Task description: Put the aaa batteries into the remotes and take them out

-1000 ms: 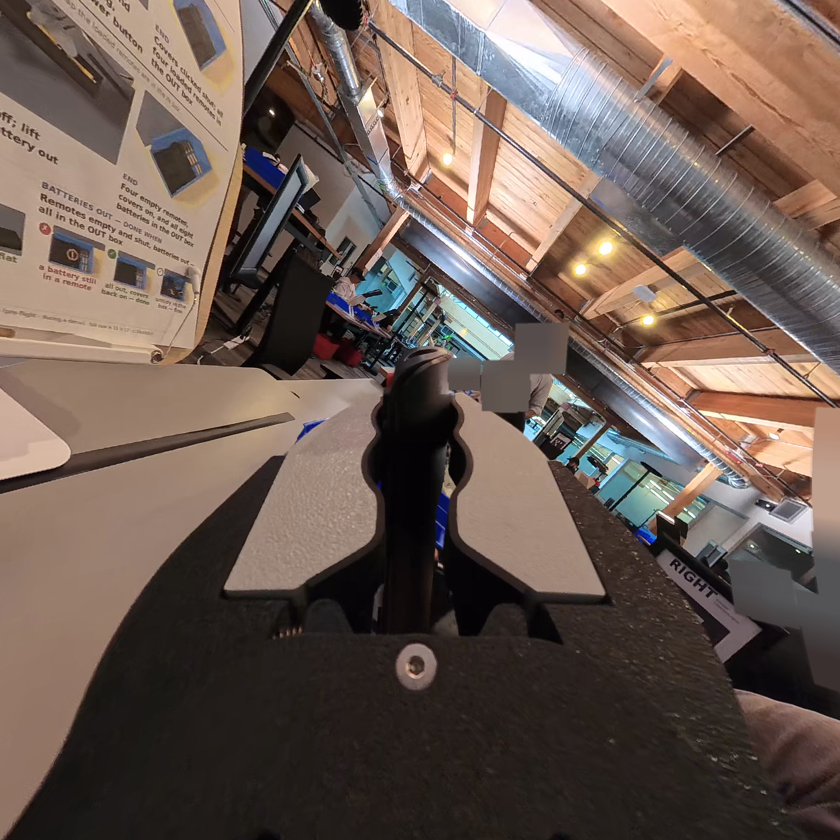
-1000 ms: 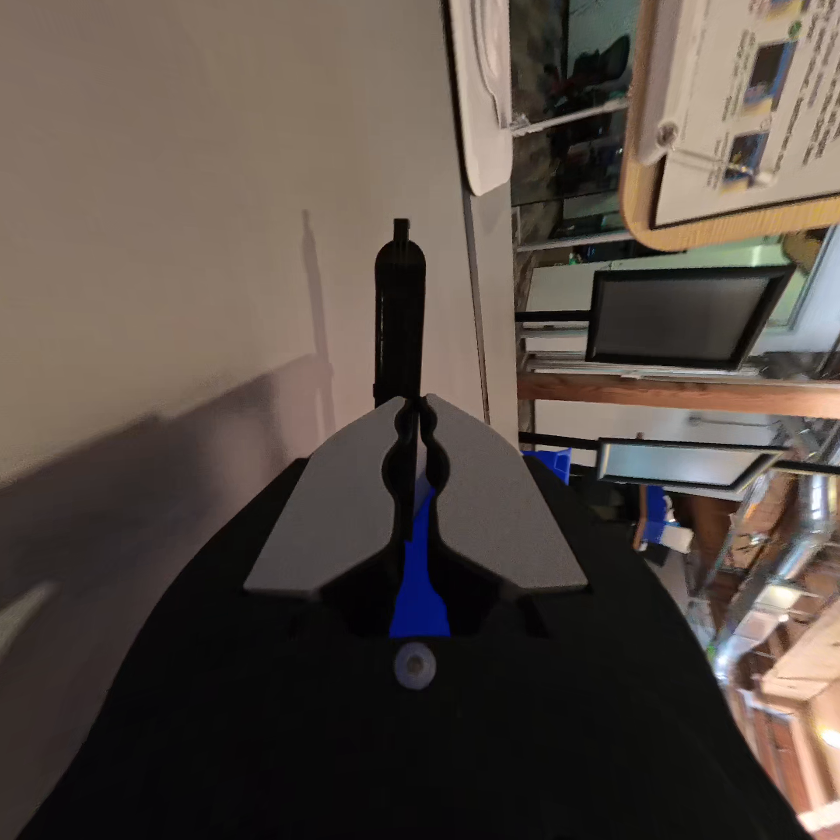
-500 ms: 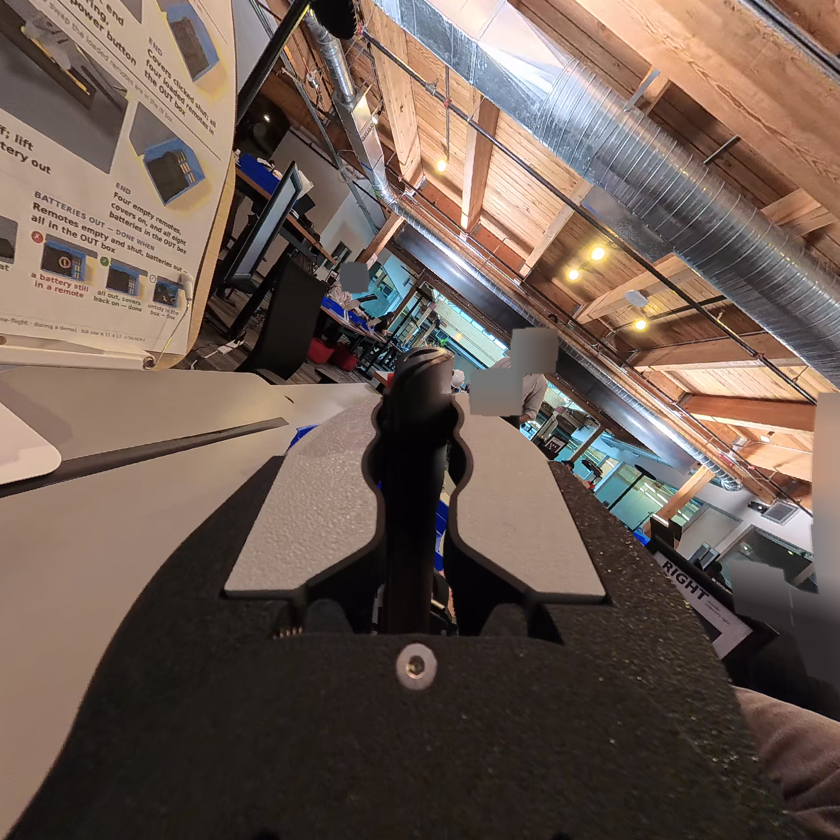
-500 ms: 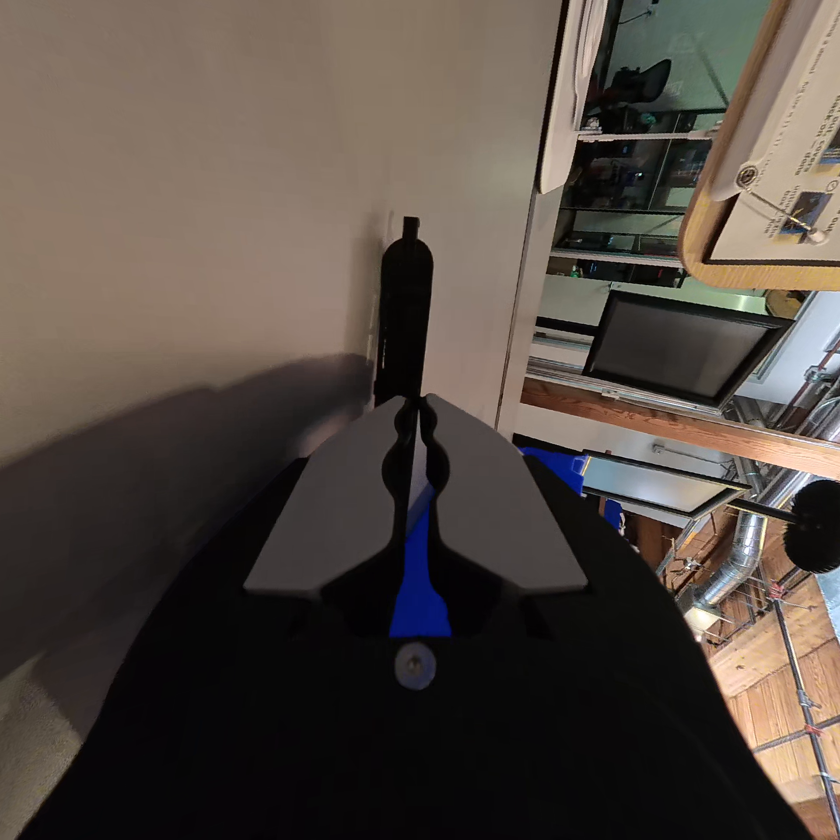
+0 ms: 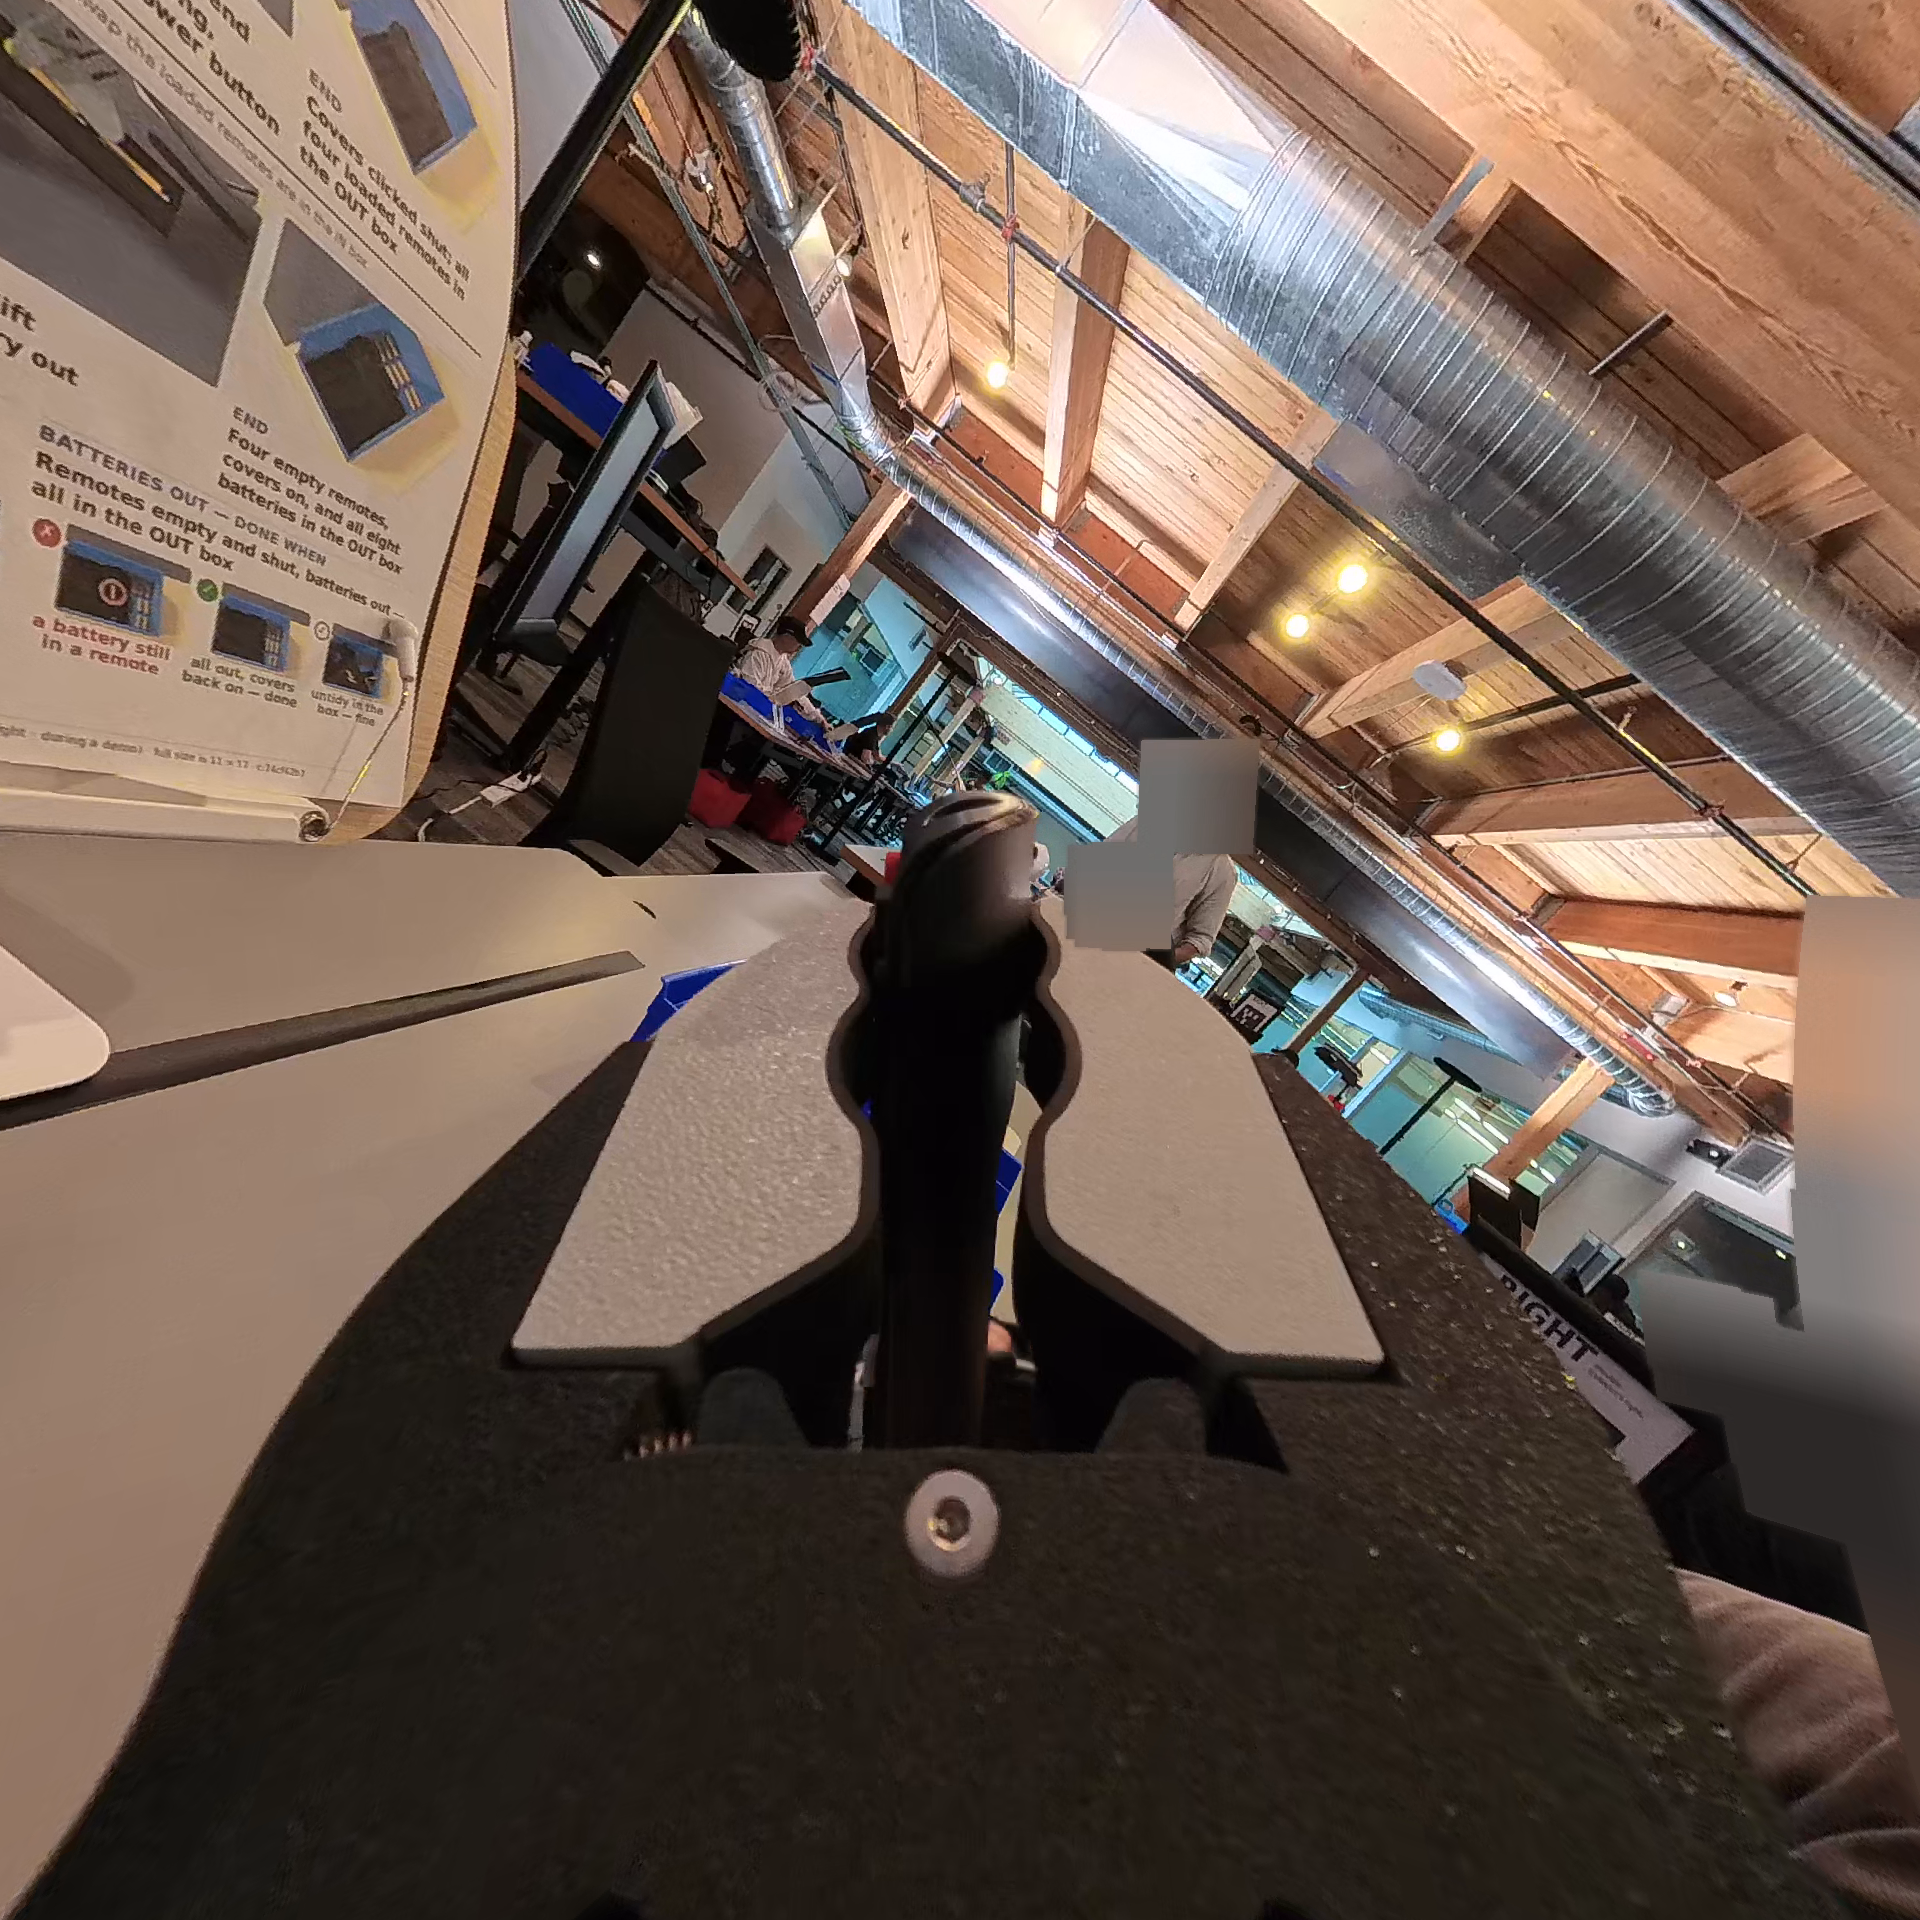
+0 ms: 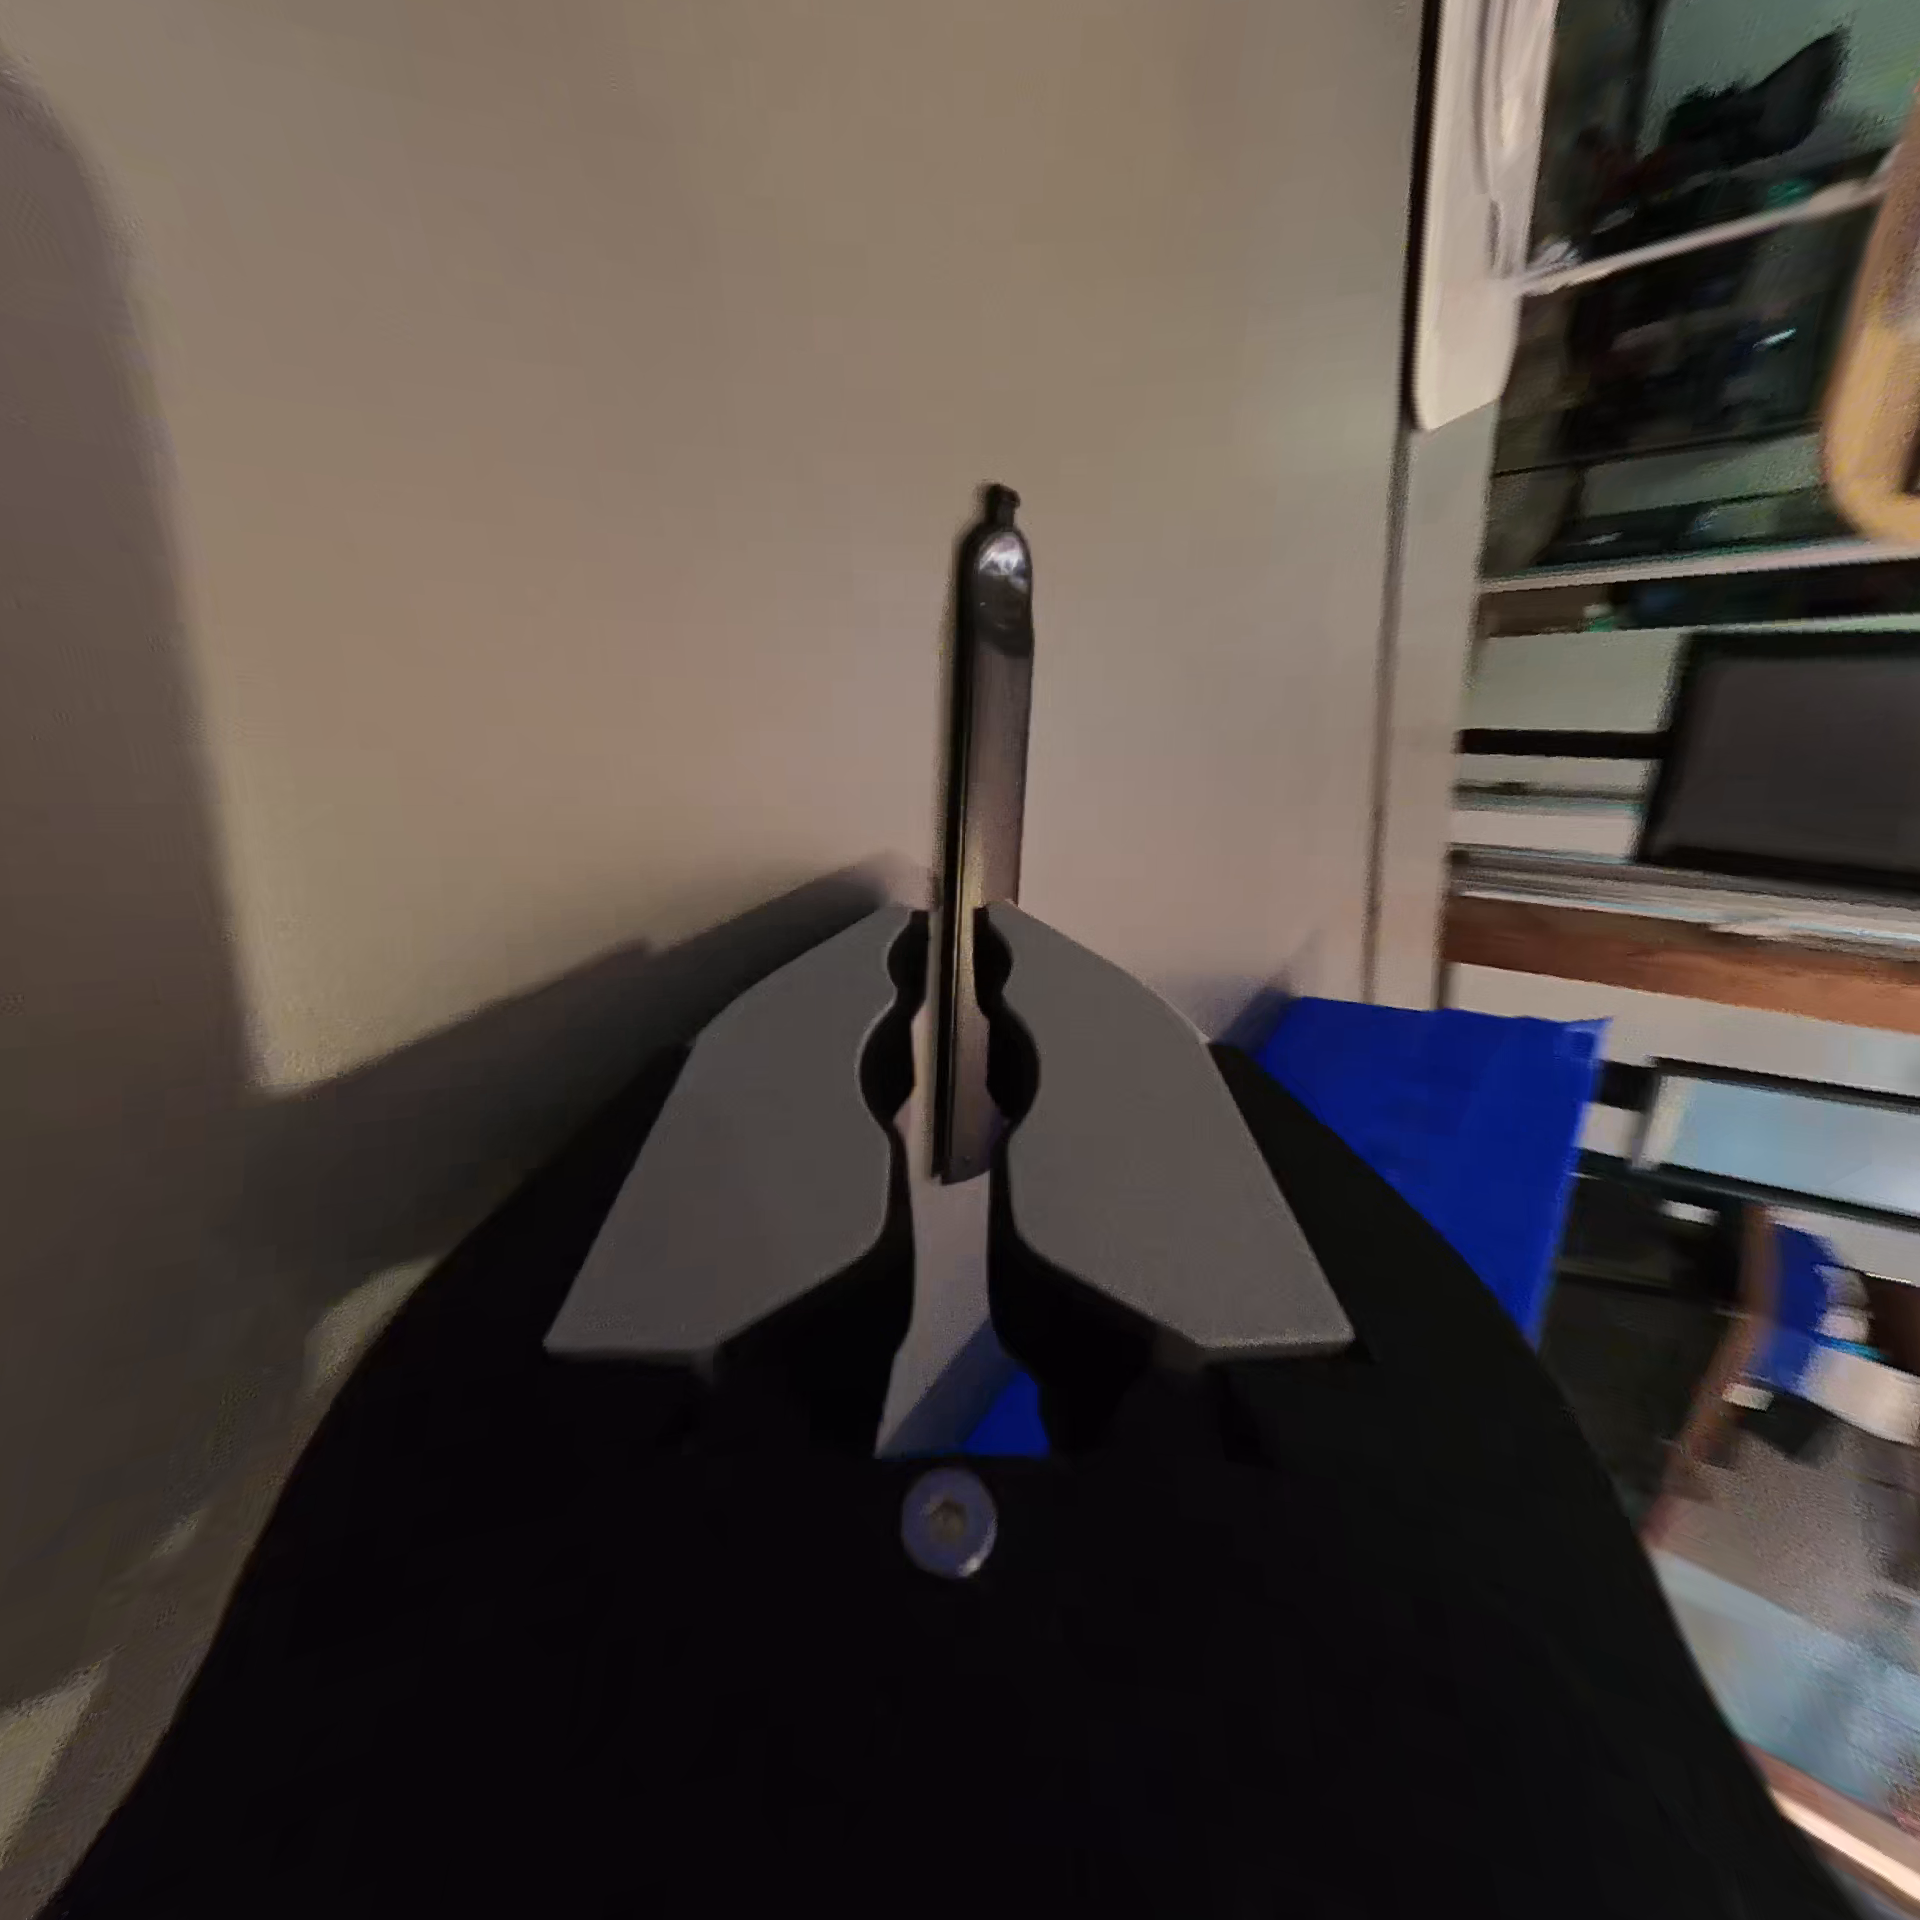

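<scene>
Two grippers clenched, left gripper (image 5: 951, 940) still on black remote (image 5: 940, 1143), right gripper (image 6: 951, 940) on battery cover (image 6: 987, 810), now swung toward blue bin (image 6: 1434, 1122).

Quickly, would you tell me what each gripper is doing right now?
Left gripper: closed on the black remote.
Right gripper: closed on a thin black cover.

remote (image 5: 951, 1091): black, held edgewise | battery cover (image 6: 987, 831): thin, black, edge-on
</scene>
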The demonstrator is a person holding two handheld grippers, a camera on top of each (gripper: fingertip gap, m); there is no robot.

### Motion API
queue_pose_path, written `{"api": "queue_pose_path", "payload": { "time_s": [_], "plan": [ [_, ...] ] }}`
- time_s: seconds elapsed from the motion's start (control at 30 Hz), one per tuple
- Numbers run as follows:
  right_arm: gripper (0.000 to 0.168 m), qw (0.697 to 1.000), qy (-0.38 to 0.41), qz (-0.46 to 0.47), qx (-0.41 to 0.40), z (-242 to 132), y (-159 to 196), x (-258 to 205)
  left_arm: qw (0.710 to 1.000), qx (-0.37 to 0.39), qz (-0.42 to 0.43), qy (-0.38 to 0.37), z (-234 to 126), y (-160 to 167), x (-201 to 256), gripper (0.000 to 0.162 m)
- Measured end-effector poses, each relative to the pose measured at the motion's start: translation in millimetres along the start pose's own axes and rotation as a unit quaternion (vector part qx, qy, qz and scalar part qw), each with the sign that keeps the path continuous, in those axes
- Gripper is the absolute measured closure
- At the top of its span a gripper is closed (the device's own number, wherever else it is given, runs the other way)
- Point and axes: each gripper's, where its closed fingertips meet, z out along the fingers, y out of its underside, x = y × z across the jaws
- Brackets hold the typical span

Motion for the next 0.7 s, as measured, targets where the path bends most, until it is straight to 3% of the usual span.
{"api": "queue_pose_path", "payload": {
  "time_s": [0.1,0.2,0.47,0.6,0.7],
  "plan": [
    [0.146,0.989,-0.131,0.069,0.012,-0.9,3.9,-2.4,1.000,-0.006,0.000,0.001,1.6,2.3,0.1,0.138],
    [0.142,0.965,-0.237,0.109,-0.026,1.1,13.7,-1.6,1.000,-0.012,-0.002,0.002,4.4,6.5,-0.2,0.138],
    [0.139,0.931,-0.323,0.122,-0.117,8.6,23.5,1.1,1.000,-0.021,0.001,0.007,6.9,9.5,2.6,0.137],
    [0.137,0.918,-0.349,0.144,-0.121,11.4,23.3,0.1,1.000,-0.020,0.000,0.008,5.5,7.6,2.0,0.137],
    [0.147,0.909,-0.367,0.160,-0.113,10.7,22.4,-1.6,1.000,-0.016,0.000,0.008,3.4,4.6,1.4,0.138]
  ]
}}
